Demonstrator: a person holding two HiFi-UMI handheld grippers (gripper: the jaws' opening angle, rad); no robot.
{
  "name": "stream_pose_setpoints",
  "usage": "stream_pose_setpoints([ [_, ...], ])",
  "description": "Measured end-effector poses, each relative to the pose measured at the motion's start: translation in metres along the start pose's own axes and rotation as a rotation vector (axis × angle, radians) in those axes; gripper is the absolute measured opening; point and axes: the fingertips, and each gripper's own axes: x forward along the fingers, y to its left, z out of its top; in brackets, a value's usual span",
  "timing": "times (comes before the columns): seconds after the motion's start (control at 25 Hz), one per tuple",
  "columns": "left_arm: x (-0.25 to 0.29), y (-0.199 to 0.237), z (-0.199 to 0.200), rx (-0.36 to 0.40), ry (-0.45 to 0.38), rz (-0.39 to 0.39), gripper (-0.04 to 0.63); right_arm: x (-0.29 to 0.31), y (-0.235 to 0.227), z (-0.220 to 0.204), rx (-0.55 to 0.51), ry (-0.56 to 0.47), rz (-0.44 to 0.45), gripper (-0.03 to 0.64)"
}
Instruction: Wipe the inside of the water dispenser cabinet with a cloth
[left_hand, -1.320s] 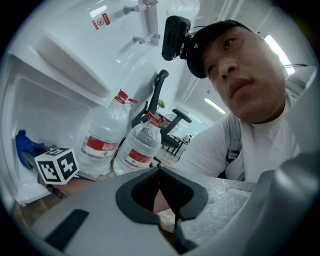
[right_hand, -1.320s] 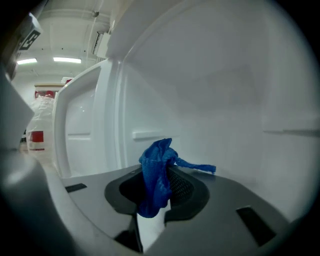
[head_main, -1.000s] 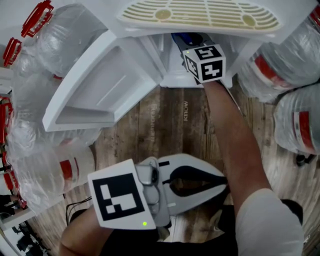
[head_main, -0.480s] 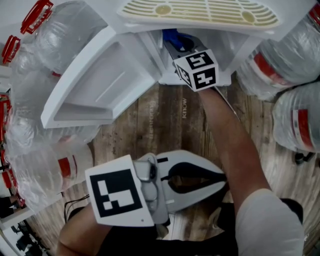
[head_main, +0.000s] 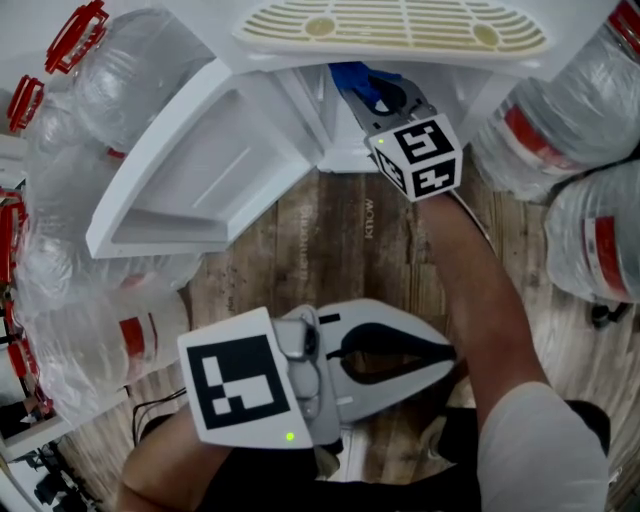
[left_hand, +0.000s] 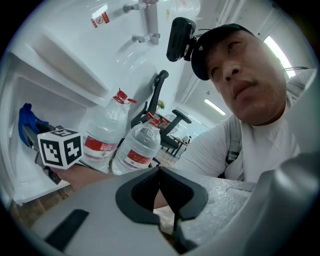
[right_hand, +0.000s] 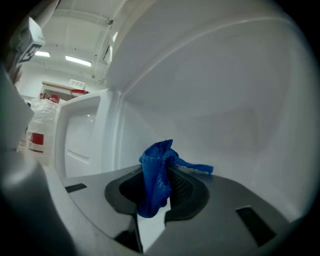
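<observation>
Your right gripper (head_main: 372, 88) reaches into the open cabinet (head_main: 345, 157) at 12 o'clock in the head view, clamped on the cloth (head_main: 350, 76). In the right gripper view, the gripper (right_hand: 162, 192) pinches the cloth (right_hand: 156, 172) between its jaws. The cloth is a blue, coarse-woven rag, bunched into a crumpled wad. It stands up above the jaws, and one thin tail trails off toward 3 o'clock. A lower fold hangs into the gap between the jaws. The cloth sits close to the white inner wall (right_hand: 225, 100), but you cannot tell whether it touches.

The door (head_main: 200, 170) stands swung open toward 10 o'clock. Your left gripper (head_main: 447, 357) hangs at 6 o'clock over the wood floor (head_main: 330, 250), well apart from the cabinet. In the left gripper view, that gripper (left_hand: 161, 170) has its jaws pressed together at the tips, with nothing between them. Water bottles (head_main: 560, 130) crowd in at 3 o'clock, with more at 9 o'clock.
</observation>
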Motion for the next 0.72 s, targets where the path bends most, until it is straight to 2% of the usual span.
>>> stream_pose_setpoints([
  [0.12, 0.0, -0.001, 0.0, 0.005, 0.0, 0.002, 0.003, 0.014, -0.023, 0.014, -0.002, 0.013, -0.06, 0.086],
  [0.32, -0.002, -0.002, 0.001, 0.015, -0.004, 0.011, 0.003, 0.046, -0.035, 0.03, 0.004, 0.013, -0.069, 0.086],
  [0.72, -0.006, -0.008, 0.003, 0.018, -0.012, -0.003, 0.003, 0.034, 0.009, 0.053, -0.055, -0.024, -0.05, 0.086],
])
